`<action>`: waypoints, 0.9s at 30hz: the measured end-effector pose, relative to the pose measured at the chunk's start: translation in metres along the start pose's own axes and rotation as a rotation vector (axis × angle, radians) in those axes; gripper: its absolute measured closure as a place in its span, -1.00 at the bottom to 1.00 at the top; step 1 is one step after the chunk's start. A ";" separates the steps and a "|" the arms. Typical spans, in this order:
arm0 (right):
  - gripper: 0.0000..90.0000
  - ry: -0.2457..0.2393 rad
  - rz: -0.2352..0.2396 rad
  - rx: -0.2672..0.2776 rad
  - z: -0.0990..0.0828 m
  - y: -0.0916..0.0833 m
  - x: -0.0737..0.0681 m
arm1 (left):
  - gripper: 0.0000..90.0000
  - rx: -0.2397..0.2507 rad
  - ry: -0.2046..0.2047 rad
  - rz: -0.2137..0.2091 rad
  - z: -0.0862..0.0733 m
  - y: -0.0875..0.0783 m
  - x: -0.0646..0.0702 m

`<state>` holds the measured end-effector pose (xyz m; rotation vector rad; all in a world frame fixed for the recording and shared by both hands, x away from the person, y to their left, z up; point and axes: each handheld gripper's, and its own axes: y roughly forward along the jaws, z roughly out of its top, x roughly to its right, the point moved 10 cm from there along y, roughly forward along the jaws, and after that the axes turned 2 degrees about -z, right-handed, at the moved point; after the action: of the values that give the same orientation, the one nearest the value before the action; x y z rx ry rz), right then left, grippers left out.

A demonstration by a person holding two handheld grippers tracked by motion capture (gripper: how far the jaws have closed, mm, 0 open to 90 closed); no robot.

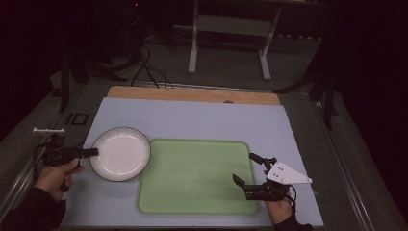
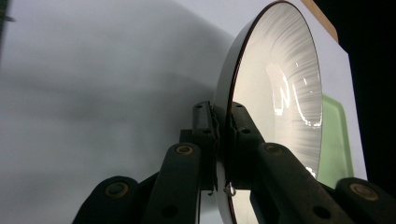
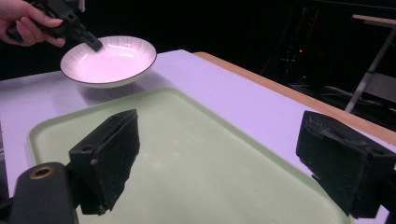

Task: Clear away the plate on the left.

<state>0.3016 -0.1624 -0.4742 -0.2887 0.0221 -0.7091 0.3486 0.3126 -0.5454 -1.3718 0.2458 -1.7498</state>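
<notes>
A white ribbed plate (image 1: 122, 153) with a dark rim sits left of a green tray (image 1: 197, 175) on the pale mat. My left gripper (image 1: 92, 153) is shut on the plate's left rim, which is pinched between its jaws (image 2: 222, 133). In the right gripper view the plate (image 3: 109, 58) looks raised slightly off the mat, with a shadow under it and the left gripper (image 3: 79, 30) on its far rim. My right gripper (image 1: 244, 167) stands open over the tray's front right corner, and nothing lies between its pads (image 3: 109, 154).
The pale mat (image 1: 192, 120) covers a wooden table whose back edge (image 1: 192, 95) shows. A white-legged stand (image 1: 228, 29) and cables (image 1: 149, 72) are on the floor beyond. A small white piece (image 1: 48, 130) lies off the mat at the left.
</notes>
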 end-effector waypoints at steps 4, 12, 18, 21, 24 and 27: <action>-0.71 0.001 0.001 0.000 0.000 0.000 0.000 | 0.88 -0.013 0.025 -0.005 -0.001 0.003 0.010; -0.71 0.000 0.002 -0.002 0.000 0.000 -0.001 | 0.88 -0.029 0.082 -0.045 -0.003 0.009 0.039; -0.71 0.000 0.003 -0.001 0.000 0.000 -0.001 | 0.87 -0.057 0.127 -0.077 -0.009 0.015 0.063; -0.71 -0.001 0.004 -0.001 0.000 0.000 -0.001 | 0.87 -0.070 0.140 -0.094 -0.012 0.019 0.072; -0.71 0.000 0.004 -0.001 0.000 0.000 -0.001 | 0.87 -0.087 0.166 -0.109 -0.014 0.022 0.082; -0.71 -0.001 0.006 0.000 0.000 0.000 -0.002 | 0.87 -0.091 0.182 -0.121 -0.015 0.026 0.091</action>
<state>0.3002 -0.1614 -0.4741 -0.2894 0.0219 -0.7029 0.3474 0.2261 -0.5045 -1.3150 0.3516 -1.9892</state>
